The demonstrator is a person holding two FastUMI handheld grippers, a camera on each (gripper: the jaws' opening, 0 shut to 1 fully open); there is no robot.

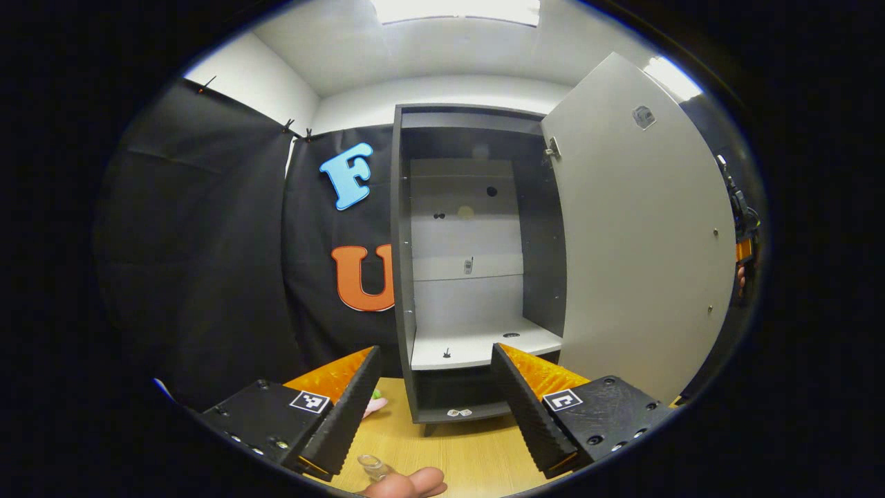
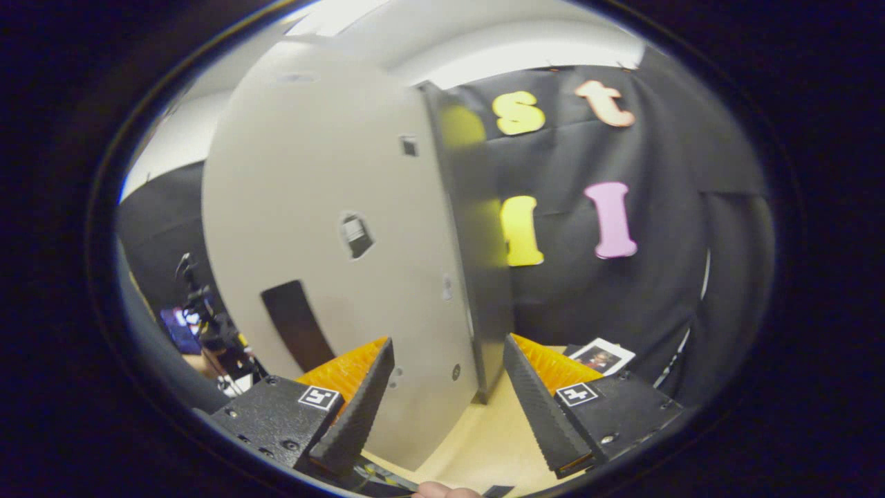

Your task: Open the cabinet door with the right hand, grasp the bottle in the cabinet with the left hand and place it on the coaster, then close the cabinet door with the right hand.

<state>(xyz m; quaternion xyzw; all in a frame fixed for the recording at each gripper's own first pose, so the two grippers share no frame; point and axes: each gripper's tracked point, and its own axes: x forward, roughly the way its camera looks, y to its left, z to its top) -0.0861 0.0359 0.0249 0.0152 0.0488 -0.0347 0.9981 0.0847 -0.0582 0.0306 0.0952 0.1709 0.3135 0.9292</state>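
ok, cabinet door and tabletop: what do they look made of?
Cabinet door: likely laminated board, matte light grey, flat and smooth with small hardware fittings showing. Tabletop: wood or wood-look laminate, pale with fine straight grain, slight sheen. Neither is certain from the look alone.

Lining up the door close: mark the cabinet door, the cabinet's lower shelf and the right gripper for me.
cabinet door [image 1: 636, 235], left gripper view, middle of its inner face.
lower shelf [image 1: 477, 346], left gripper view, bare top surface.
right gripper [image 2: 448, 387], right gripper view, midway between its fingertips.
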